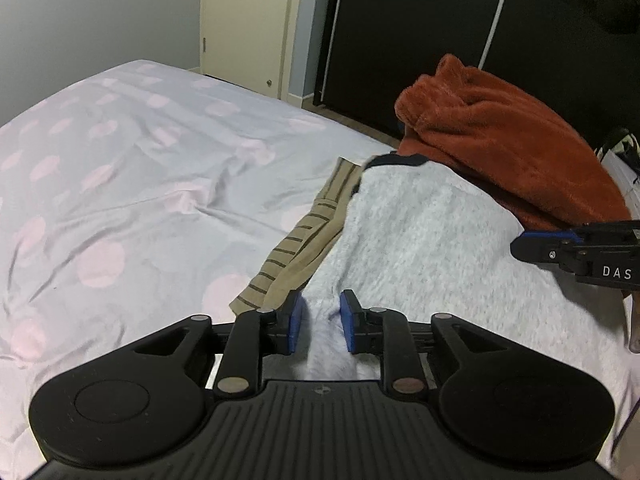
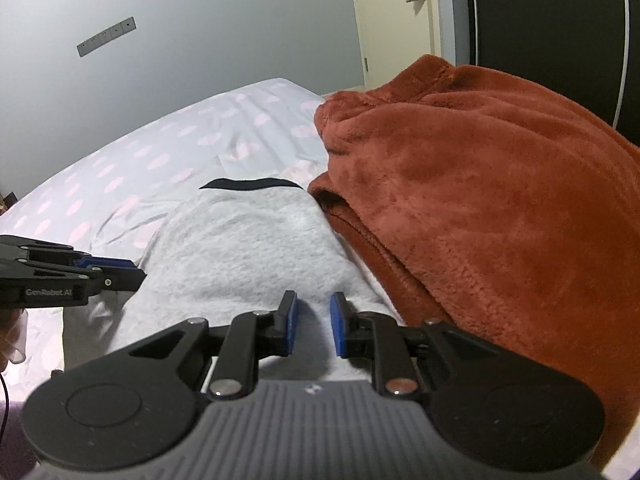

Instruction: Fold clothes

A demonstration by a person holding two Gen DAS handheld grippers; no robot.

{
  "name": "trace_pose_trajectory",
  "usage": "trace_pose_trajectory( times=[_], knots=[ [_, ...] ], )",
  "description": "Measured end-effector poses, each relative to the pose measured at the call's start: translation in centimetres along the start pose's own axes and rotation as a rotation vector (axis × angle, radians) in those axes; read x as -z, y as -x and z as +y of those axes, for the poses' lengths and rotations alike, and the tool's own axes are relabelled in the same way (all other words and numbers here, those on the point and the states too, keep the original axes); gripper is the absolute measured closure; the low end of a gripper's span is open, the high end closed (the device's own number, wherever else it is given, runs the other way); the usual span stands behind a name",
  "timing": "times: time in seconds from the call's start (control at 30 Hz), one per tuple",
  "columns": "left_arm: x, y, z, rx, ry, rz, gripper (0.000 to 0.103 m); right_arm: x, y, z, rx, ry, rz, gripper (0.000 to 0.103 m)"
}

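Right now my left claw (image 1: 320,320) and right claw (image 2: 313,324) both hang with jaws parted, gripping nothing, over the grey garment (image 2: 248,248) lying mid-frame on the bed (image 1: 120,168), with the rust fleece (image 2: 480,208) touching its right edge.

My bed (image 1: 120,152) and the clothes spread on it.

Its pale sheet with pink dots lies wrinkled ahead of me; a grey sweater (image 1: 420,232) rests at twelve o'clock, a tan striped garment (image 1: 304,244) touching its edge at eleven, and a rust fleece (image 1: 500,140) bunched at two, against the sweater.
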State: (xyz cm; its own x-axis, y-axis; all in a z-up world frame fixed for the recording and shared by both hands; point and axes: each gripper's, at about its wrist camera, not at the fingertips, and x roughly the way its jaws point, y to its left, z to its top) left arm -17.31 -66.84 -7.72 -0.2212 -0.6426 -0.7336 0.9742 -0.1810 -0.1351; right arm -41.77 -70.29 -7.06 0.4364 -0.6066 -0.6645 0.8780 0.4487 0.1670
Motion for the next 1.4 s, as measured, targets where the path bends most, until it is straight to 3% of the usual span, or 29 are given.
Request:
trace_pose_trajectory(
  times=[0.03, 0.17, 0.27, 0.3, 0.37, 0.43, 0.53, 0.6, 0.7, 0.9, 0.97, 1.07, 1.17, 1.4],
  knots=[
    [0.0, 0.6, 0.0, 0.001, 0.004, -0.009, 0.081, -0.1, 0.4, 0.1, 0.005, -0.002, 0.001, 0.081],
    [0.0, 3.6, -1.0, -0.025, -0.035, -0.042, 0.081, 0.1, 3.6, 1.1, 0.035, -0.019, -0.024, 0.052],
    [0.2, 6.3, -2.0, -0.019, -0.060, -0.078, 0.078, 0.3, 6.2, 1.9, 0.058, -0.033, -0.045, 0.040],
    [0.3, 7.2, -2.5, -0.016, -0.067, -0.095, 0.076, 0.4, 7.0, 2.1, 0.065, -0.039, -0.052, 0.033],
    [0.6, 9.1, -3.5, -0.011, -0.081, -0.133, 0.057, 0.7, 9.0, 2.7, 0.059, -0.059, -0.079, 0.027],
    [0.8, 11.0, -4.7, -0.010, -0.099, -0.177, 0.051, 1.2, 11.3, 3.2, 0.049, -0.096, -0.126, 0.020],
    [1.2, 13.4, -6.3, -0.018, -0.102, -0.202, 0.040, 2.4, 14.8, 4.5, 0.139, -0.172, -0.229, 0.014],
    [1.7, 14.8, -7.2, -0.030, -0.080, -0.227, 0.040, 3.1, 16.8, 5.5, 0.192, -0.183, -0.268, 0.001],
    [2.9, 16.8, -8.4, -0.085, -0.038, -0.279, 0.028, 4.3, 19.5, 7.1, 0.197, -0.147, -0.304, 0.001],
    [5.2, 19.4, -11.0, -0.223, -0.123, -0.369, 0.026, 7.5, 22.6, 10.1, 0.274, -0.096, -0.401, 0.001],
    [6.2, 19.8, -11.9, -0.277, -0.142, -0.385, 0.025, 8.4, 23.0, 10.5, 0.263, -0.116, -0.411, 0.001],
    [7.9, 20.1, -13.1, -0.325, -0.194, -0.439, 0.025, 9.7, 23.3, 11.0, 0.313, -0.132, -0.400, 0.001],
    [9.1, 20.1, -13.8, -0.336, -0.171, -0.448, 0.020, 10.8, 23.6, 11.1, 0.318, -0.150, -0.406, 0.001],
    [10.7, 19.0, -13.9, -0.338, -0.092, -0.406, 0.020, 13.1, 23.1, 11.6, 0.390, -0.114, -0.389, 0.001]
  ],
)
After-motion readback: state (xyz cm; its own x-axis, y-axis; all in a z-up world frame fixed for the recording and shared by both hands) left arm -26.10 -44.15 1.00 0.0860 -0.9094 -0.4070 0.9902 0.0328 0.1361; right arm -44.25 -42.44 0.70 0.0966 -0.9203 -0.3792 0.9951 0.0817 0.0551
